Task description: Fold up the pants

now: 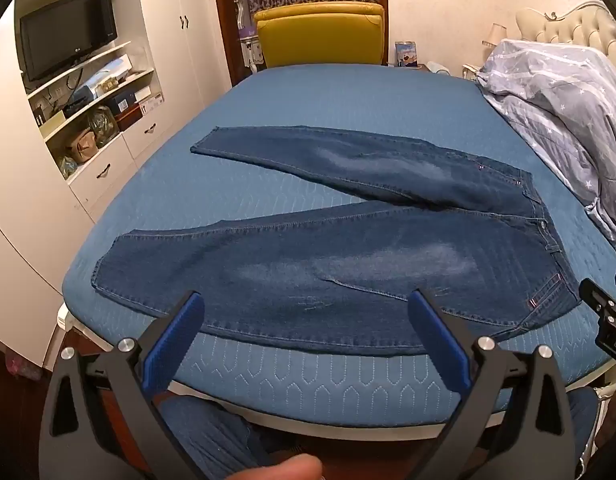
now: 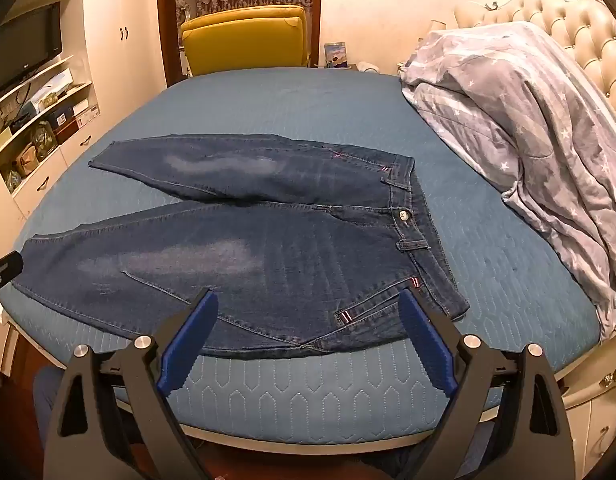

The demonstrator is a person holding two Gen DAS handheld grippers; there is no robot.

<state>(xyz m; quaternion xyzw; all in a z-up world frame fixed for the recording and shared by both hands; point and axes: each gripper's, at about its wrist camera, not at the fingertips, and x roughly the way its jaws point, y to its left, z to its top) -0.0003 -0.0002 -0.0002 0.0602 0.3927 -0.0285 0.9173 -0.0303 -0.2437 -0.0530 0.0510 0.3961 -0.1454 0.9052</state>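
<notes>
Dark blue jeans point(image 1: 348, 256) lie flat on the blue bed cover point(image 1: 308, 96), legs spread in a V toward the left, waistband at the right. They also show in the right wrist view point(image 2: 267, 252). My left gripper point(image 1: 308, 300) is open and empty, held above the near leg by the bed's front edge. My right gripper point(image 2: 310, 300) is open and empty, above the near hip and pocket of the jeans. The right gripper's tip shows at the left view's right edge point(image 1: 604, 312).
A crumpled grey star-print duvet point(image 2: 520, 128) lies on the right by the padded headboard point(image 2: 580, 28). A yellow chair point(image 1: 320, 36) stands beyond the bed. White cabinets with a TV point(image 1: 67, 32) and shelves are at the left.
</notes>
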